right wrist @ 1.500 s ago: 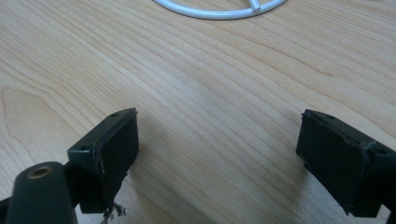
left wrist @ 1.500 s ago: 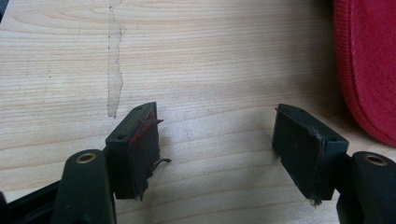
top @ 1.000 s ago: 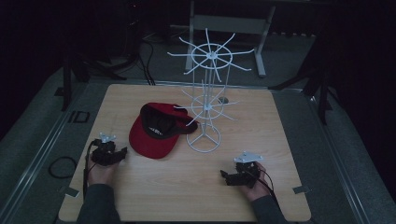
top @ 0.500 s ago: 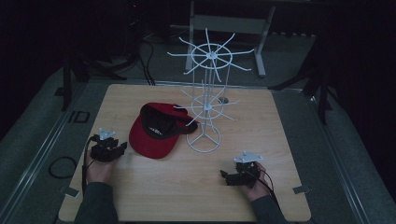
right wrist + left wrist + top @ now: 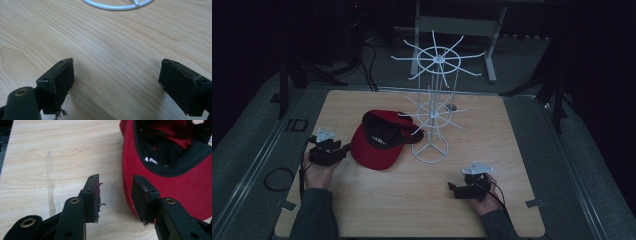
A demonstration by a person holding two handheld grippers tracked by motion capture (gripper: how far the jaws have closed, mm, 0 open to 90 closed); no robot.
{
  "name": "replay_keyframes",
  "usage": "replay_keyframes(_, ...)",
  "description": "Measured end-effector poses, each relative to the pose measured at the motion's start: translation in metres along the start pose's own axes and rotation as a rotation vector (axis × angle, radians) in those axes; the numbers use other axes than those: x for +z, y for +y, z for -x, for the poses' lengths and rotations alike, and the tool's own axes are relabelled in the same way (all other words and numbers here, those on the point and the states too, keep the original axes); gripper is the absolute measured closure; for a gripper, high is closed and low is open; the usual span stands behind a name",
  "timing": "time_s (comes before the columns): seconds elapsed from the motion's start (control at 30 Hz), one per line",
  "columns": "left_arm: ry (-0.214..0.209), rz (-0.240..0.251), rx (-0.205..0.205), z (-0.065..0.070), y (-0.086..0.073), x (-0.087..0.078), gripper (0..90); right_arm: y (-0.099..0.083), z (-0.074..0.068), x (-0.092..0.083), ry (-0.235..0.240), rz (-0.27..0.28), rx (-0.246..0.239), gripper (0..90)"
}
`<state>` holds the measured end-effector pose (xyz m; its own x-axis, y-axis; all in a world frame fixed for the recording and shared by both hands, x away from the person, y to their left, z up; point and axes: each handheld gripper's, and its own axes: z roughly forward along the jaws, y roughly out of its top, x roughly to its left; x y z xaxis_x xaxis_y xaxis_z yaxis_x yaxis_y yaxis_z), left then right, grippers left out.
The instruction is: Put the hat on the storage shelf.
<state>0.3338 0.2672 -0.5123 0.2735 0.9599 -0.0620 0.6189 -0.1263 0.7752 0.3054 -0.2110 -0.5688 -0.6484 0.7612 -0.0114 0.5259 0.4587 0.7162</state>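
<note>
My left gripper [image 5: 115, 198] stands partly spread, its jaws apart with bare wood between them and nothing held. The inner pad of one jaw is frayed, with red fibres stuck to it. The other jaw sits just at the edge of the red cap [image 5: 172, 170], which lies upside down on the table, its black sweatband and dark lining facing up. I cannot tell whether that jaw touches the fabric. In the high view the left gripper [image 5: 343, 148] points at the cap [image 5: 379, 140] from the table's left side, held in my left hand [image 5: 318, 172].

My right gripper [image 5: 117, 86] is spread much wider, jaws far apart, gripping nothing, low over the wooden table [image 5: 105, 45]. Ahead of it I see the white ring base of the wire rack [image 5: 117, 5]. In the high view the right gripper [image 5: 454, 190] sits near the front right of the table [image 5: 512, 130], well apart from the cap, in my right hand [image 5: 484, 200].

The white wire rack [image 5: 434, 115] stands upright near the table's middle, with two tiers of spokes. The cap lies just beside its base, and a lower spoke reaches over the cap.
</note>
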Motion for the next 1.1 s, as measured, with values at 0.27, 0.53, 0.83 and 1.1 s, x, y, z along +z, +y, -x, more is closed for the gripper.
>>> replay_keyframes(0.27,0.002,-0.03,0.041,0.006,0.008,0.01,63.9,0.0,0.0,0.0,0.0,0.001,0.002,12.8)
replay_keyframes(0.53,0.006,-0.066,0.052,0.01,0.009,0.018,74.2,0.0,0.0,0.0,0.0,0.001,0.002,12.8)
replay_keyframes(0.83,-0.016,-0.08,0.057,0.021,0.004,0.011,79.6,0.0,0.0,0.0,0.0,0.001,0.001,12.8)
replay_keyframes(1.1,-0.12,-0.096,0.059,0.04,-0.006,0.004,81.7,0.0,0.0,0.0,0.0,0.002,0.0,12.8)
